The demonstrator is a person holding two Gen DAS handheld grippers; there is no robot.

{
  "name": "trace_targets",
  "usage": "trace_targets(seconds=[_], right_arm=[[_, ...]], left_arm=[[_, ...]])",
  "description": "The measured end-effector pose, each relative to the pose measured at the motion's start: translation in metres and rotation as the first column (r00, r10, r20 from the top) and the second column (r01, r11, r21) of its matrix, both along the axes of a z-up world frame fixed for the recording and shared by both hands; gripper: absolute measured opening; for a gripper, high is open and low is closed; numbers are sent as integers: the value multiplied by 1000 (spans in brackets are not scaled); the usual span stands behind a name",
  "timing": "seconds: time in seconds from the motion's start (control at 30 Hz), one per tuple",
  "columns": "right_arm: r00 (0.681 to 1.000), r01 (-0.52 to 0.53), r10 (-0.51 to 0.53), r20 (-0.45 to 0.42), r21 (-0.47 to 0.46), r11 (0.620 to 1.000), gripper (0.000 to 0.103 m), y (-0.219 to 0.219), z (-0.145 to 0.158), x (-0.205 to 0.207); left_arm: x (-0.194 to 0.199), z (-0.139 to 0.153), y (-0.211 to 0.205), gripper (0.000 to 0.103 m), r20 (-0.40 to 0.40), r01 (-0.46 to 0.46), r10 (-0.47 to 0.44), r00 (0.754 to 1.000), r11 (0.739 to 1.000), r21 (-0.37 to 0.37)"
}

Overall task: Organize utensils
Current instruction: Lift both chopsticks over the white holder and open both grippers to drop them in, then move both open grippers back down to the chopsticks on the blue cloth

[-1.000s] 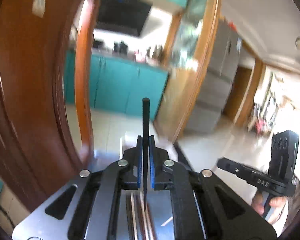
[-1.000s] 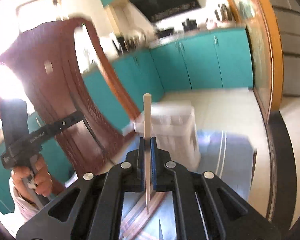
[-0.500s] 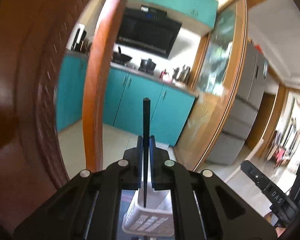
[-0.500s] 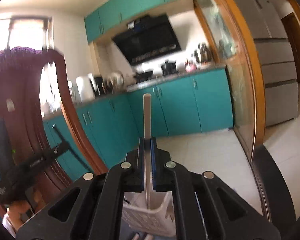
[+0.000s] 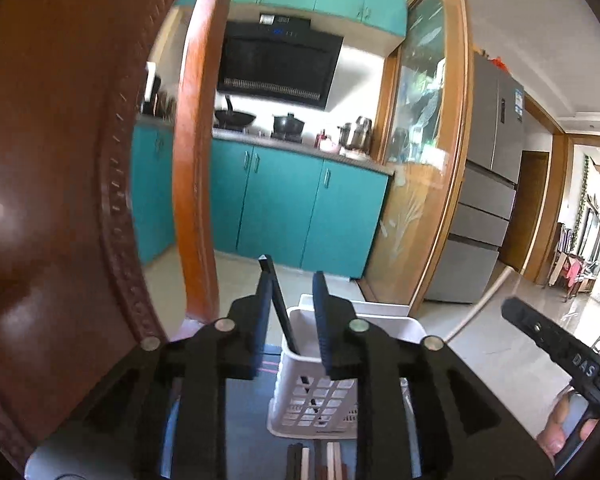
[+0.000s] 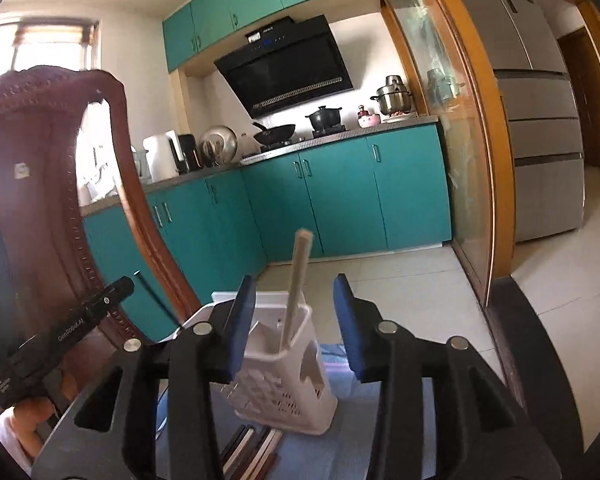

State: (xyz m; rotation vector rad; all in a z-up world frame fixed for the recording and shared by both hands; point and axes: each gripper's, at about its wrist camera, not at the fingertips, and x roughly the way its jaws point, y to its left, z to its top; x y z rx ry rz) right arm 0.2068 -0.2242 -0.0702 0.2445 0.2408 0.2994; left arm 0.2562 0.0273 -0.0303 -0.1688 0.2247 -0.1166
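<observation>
One white plastic basket with little holes in its walls stands on a blue cloth on the surface. Two chopsticks stand in it. One black chopstick leans with its top end up and to the left, its long way running from the basket's inside up past the rim. One pale wooden chopstick stands in another part of the basket, its top end up and a bit to the right.

More chopsticks lie flat in a small bunch on the cloth near the basket, dark ones and light ones; I cannot count them well.

The left gripper has just been opening its jaws. The black chopstick is between them, close against the left one, and the gap is narrow. The right gripper has just been opening too. Its jaws stand wider, and the pale chopstick is between them, touching neither.

One dark brown carved wooden chair back is on the left. Far behind are teal kitchen cupboards and one grey fridge.
</observation>
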Motion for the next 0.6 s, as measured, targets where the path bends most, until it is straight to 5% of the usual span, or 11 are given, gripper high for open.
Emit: trace_targets(seconds=[0.13, 0.23, 0.37, 0.47, 0.6], right_arm=[[999, -29, 28, -34, -33, 999, 40, 4, -25, -24], [987, -58, 50, -152, -47, 997, 40, 24, -52, -18], [875, -176, 82, -477, -154, 972, 40, 72, -107, 27], [789, -251, 117, -604, -142, 958, 40, 93, -136, 40], [797, -296, 91, -597, -255, 920, 41, 119, -138, 36]], left_arm=[[-32, -11, 7, 22, 7, -7, 7, 1000, 999, 35], [-22, -34, 12, 22, -149, 44, -41, 988, 999, 15], [11, -84, 2, 22, -463, 159, -136, 876, 987, 11], [19, -115, -2, 23, -562, 138, -71, 824, 987, 78], [26, -130, 8, 33, -617, 97, -31, 787, 992, 74]])
